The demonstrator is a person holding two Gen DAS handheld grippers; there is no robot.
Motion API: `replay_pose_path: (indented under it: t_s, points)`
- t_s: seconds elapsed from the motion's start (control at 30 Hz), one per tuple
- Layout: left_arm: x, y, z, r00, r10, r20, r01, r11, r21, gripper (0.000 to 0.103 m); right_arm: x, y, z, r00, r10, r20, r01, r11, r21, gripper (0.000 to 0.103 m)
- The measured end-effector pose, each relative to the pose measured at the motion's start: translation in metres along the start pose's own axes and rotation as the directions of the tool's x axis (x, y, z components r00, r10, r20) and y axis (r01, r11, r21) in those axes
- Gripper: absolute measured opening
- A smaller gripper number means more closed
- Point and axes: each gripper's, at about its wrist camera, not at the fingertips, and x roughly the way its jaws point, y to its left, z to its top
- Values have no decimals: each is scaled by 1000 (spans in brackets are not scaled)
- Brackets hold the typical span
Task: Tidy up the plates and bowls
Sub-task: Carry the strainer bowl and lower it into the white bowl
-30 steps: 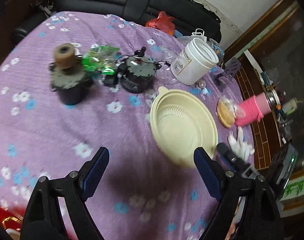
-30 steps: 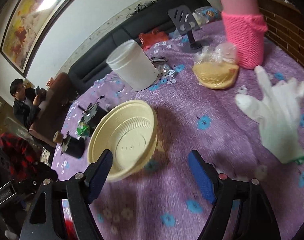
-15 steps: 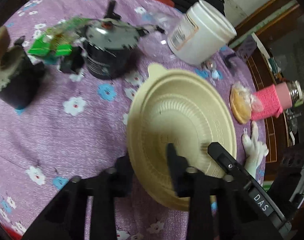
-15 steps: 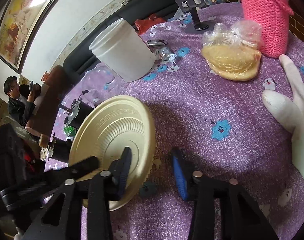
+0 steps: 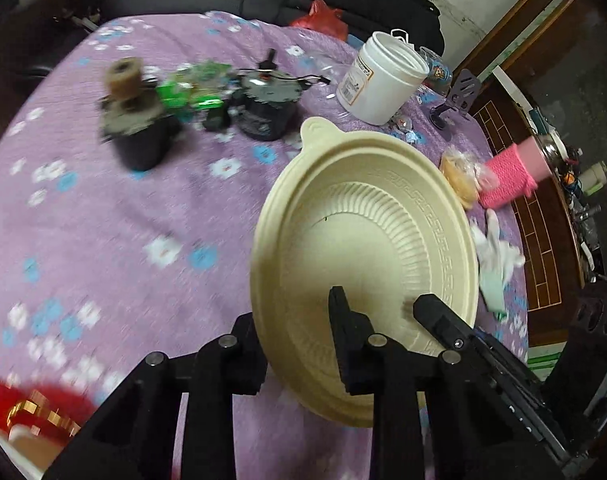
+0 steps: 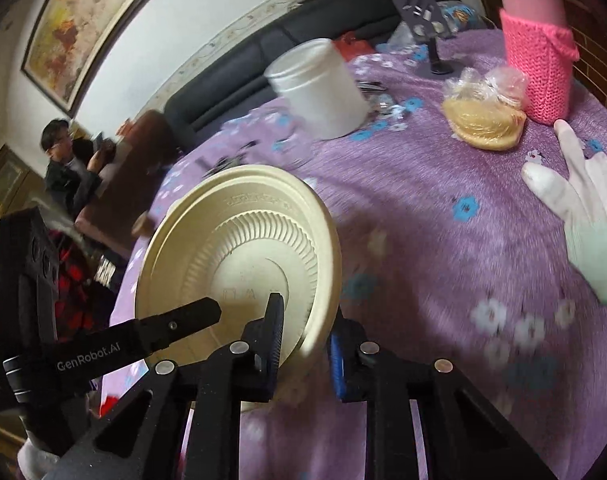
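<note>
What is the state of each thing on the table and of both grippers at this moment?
cream bowl: lifted and tilted, gripped at its rim by both grippers.
left gripper: shut on the bowl's rim.
right gripper: shut on the bowl's rim.
white jar: upright, no lid, open mouth.
pink knitted bottle: upright.
white glove: lying flat on the cloth.
bagged yellow food: in clear plastic.

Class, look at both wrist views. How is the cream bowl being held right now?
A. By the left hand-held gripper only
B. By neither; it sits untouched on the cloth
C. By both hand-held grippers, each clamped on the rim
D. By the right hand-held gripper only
C. The left hand-held gripper and the right hand-held gripper each have one finger inside and one outside the rim of the bowl.
</note>
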Motion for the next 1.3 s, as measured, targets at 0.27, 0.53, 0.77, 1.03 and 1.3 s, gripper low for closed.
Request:
replay_pose_path:
  t_s: [0.27, 0.53, 0.77, 1.03, 1.3]
  points:
    - [-69, 49, -72, 999, -30, 41, 33, 997, -76, 26, -41, 63, -54, 997, 71, -9, -72, 991, -114, 22]
    - [-131, 112, -128, 992, -4, 124, 25, 986, -168, 26, -51, 139, -104, 991, 126, -41, -132, 956, -260, 23]
    - [-154, 154, -171, 983, 81, 163, -47, 978, -202, 27, -30, 185, -148, 984, 135, -115, -168, 921, -352, 23]
    - [-164, 171, -197, 959, 198, 201, -157, 966, -204, 29, -8, 211, -179, 979, 117, -167, -178, 892, -415, 23]
    - [-173, 168, -206, 937, 242, 250, -200, 962, -184, 50, 2, 225, -192, 985, 82, -155, -147, 866, -477, 25]
